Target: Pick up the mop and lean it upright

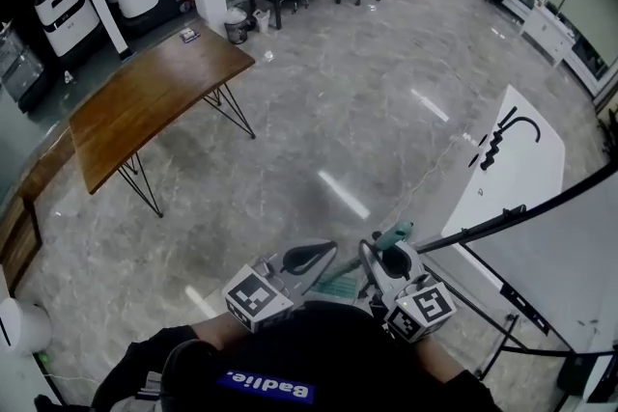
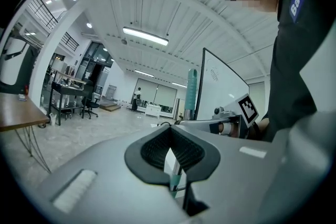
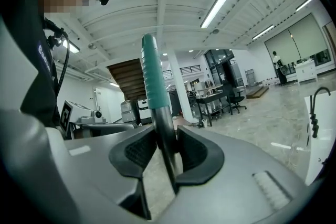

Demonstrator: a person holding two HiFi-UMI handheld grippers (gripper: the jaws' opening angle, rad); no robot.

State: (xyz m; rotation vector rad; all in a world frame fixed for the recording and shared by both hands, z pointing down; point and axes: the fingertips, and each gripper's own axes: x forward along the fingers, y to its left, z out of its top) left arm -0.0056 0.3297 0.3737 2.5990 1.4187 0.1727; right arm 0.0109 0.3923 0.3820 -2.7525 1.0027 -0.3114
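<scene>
1. The person stood on the grey floor (image 1: 367, 111) with a gripper in each hand, both held low and close to the body, side by side.
2. The right gripper (image 3: 167, 136) was pinching the mop (image 3: 156, 81). Its two ribbed pads pressed on the dark shaft just below the teal grip.
3. The mop stood close to upright in that hold. The teal grip rose above the jaws and the shaft ran down out of them.
4. Seen from above, the top of the mop poked up just on the far side of the right gripper, touching it.
5. The left gripper (image 2: 169, 134) had its jaws pressed together at the tips, with nothing caught between them.
6. It sat just left of the mop, near it but not touching.
7. From the left gripper's side, the mop showed to the right and a little ahead, upright just beside the edge of the whiteboard (image 2: 223, 89).
8. The whiteboard stood to the person's right, and a wooden table (image 1: 145, 101) stood well apart at the far left.
</scene>
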